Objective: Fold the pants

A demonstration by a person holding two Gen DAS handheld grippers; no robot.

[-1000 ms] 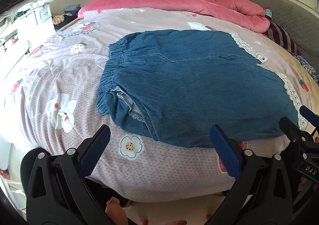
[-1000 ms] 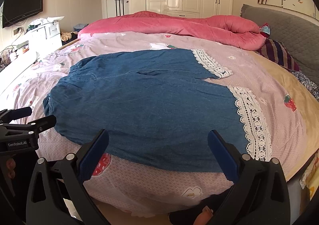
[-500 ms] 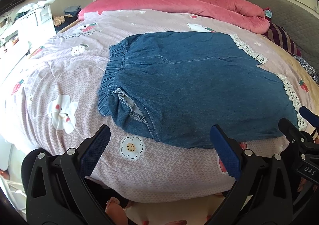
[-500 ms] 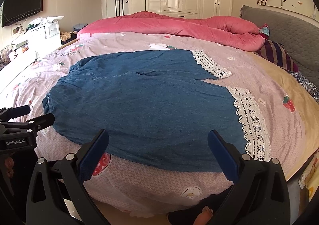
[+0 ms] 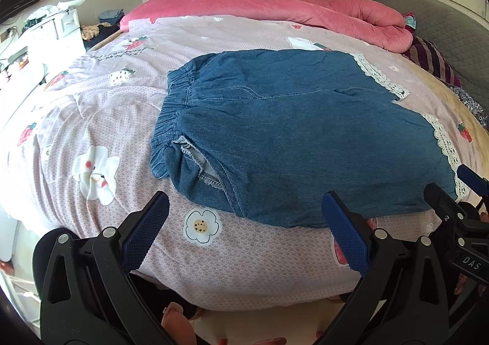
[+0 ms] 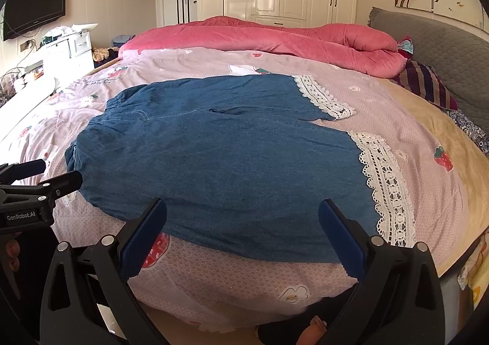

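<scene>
Blue denim pants (image 5: pixel 293 134) lie flat on the pink patterned bed, elastic waistband (image 5: pixel 171 106) at the left, white lace hems (image 6: pixel 382 173) at the right. They also show in the right wrist view (image 6: pixel 220 161). My left gripper (image 5: pixel 244 222) is open and empty, held off the bed's near edge below the waist end. My right gripper (image 6: pixel 241 228) is open and empty, near the bed's edge below the leg. Each gripper shows at the other view's side edge.
A rolled pink quilt (image 6: pixel 275 39) lies across the far side of the bed. A grey headboard (image 6: pixel 443 54) and striped pillow (image 6: pixel 428 85) are at the right. A white dresser (image 6: pixel 70 51) stands at the left, white wardrobes behind.
Both grippers have drifted slightly back from the pants and stay open. The pants have not moved.
</scene>
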